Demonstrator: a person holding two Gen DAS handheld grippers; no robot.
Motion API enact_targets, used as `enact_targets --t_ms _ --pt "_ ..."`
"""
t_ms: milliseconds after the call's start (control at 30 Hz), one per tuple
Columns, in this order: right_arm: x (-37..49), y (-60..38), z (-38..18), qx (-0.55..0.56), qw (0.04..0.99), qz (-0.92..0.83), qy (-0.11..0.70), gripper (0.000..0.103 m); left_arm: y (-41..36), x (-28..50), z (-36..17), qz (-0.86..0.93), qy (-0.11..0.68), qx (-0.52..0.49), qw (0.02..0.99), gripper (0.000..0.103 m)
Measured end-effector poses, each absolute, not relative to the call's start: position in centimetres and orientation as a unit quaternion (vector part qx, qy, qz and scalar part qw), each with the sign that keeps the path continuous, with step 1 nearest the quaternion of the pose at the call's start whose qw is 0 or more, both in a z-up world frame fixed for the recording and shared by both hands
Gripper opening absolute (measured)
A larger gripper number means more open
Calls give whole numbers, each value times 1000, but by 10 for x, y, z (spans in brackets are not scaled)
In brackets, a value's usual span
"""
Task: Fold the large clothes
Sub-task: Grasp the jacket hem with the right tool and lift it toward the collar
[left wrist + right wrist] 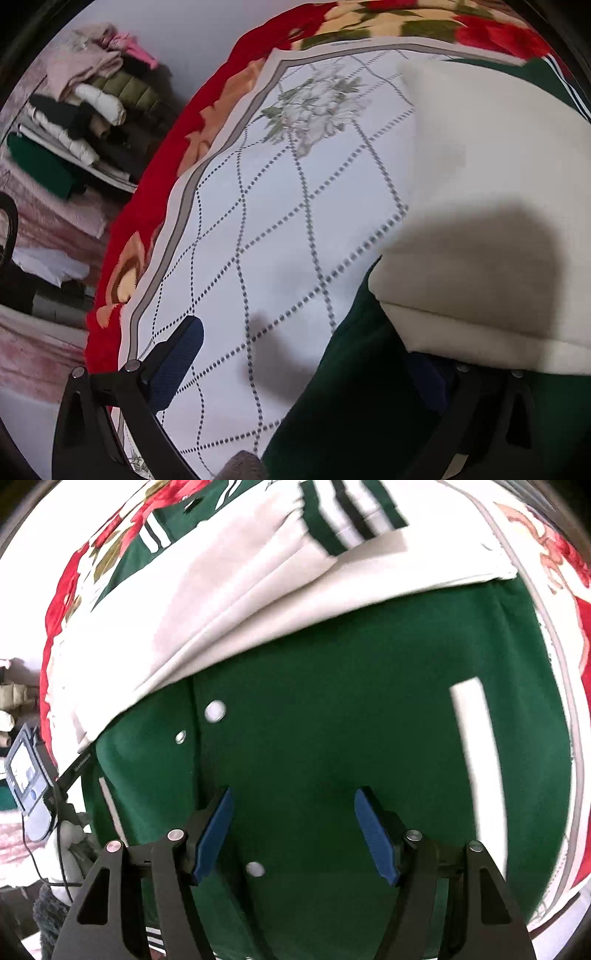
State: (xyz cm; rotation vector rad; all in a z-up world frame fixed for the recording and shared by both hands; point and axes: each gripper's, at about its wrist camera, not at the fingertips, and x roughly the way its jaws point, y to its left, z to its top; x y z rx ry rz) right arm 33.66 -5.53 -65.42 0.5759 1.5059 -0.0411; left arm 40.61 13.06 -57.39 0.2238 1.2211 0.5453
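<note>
Green and cream, the jacket point(332, 709) lies on the quilted bedspread point(258, 221), cream sleeves point(221, 590) folded across its body. The right gripper point(293, 830) hovers above it, jaws wide, empty. The left gripper point(314, 373) looks spread too, its far finger hidden under the fabric.

No legible text, label, brand, number or sign is found in either view. In the right wrist view, a small device point(27, 775) with a lit screen sits at the left edge of the frame; its display content is too small and blurred to read. A dark strap point(75, 768) beside that device carries faint light marks that may be lettering, but they cannot be made out. The jacket point(332, 738) shows no readable marking.
</note>
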Motion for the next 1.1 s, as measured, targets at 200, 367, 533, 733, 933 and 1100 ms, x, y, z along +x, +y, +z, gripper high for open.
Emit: enact_targets --t_ms 200,367,533,733,933,1100 --pt "324 -118 -645 276 688 -43 670 69 157 419 -572 263 559 95 780 103" --pt "290 -174 -639 308 675 -98 663 69 164 415 -558 260 566 101 776 103" --pt "241 -217 -655 320 632 -142 692 69 120 368 -519 193 562 86 800 103" --pt "195 -214 -709 250 571 -137 770 34 32 310 -517 95 590 110 794 103" --pt "198 -226 -685 252 575 -91 773 46 -32 277 -528 57 614 140 775 103" --pt "166 -247 -708 269 546 -20 793 16 -62 257 -517 76 603 156 779 103"
